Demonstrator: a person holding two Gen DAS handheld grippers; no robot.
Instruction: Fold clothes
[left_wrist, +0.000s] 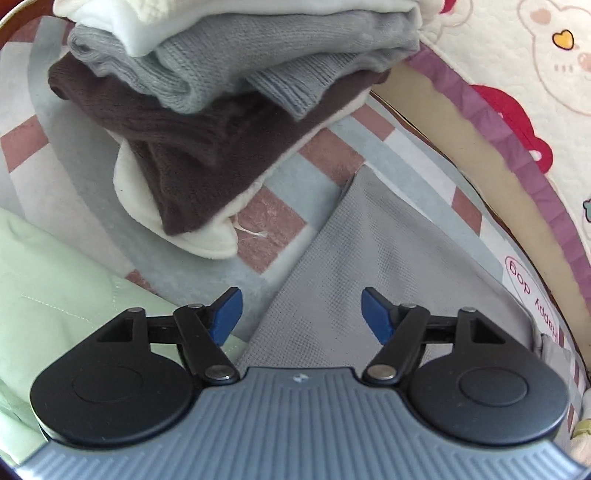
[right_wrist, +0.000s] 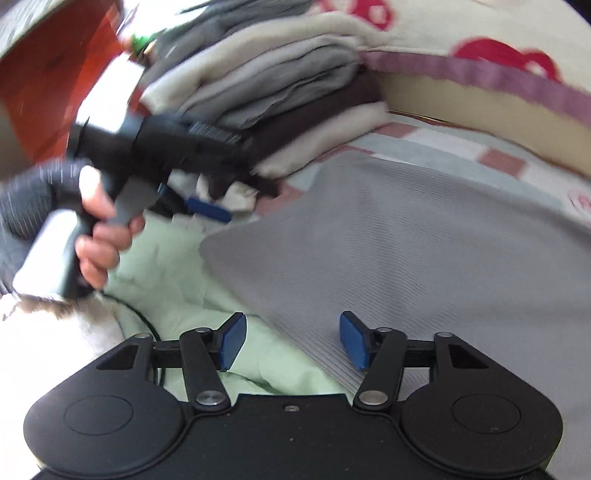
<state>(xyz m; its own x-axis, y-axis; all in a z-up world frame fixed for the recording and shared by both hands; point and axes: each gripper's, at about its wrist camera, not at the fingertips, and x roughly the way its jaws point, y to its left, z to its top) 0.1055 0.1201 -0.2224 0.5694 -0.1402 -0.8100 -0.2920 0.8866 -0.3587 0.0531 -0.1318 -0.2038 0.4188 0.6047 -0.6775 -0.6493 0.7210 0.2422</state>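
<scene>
Under both of my grippers lies the grey garment (left_wrist: 373, 258), a flat piece of fine waffle-textured knit spread across the checked bedspread (left_wrist: 280, 218), its near corner coming to a point between the cameras. My left gripper (left_wrist: 301, 314) hovers over that cloth with its blue pads set wide apart and nothing between them. My right gripper (right_wrist: 292, 339) stands the same way, jaws parted and empty, above the line where the grey cloth meets a pale green quilted garment (right_wrist: 173, 273) lying just beside it. Beyond the grey piece sits a stack of folded clothes (left_wrist: 229, 92): a cream fleece layer at the bottom, a dark brown ribbed knit on it, a grey knit above, and pale blue and white layers on top. In the right wrist view the person's left hand (right_wrist: 99, 229), in a dark knitted sleeve (right_wrist: 26, 210), grasps the other gripper's handle, blurred. A cream quilt (left_wrist: 517, 74) with red prints and a purple frilled edge runs behind.
</scene>
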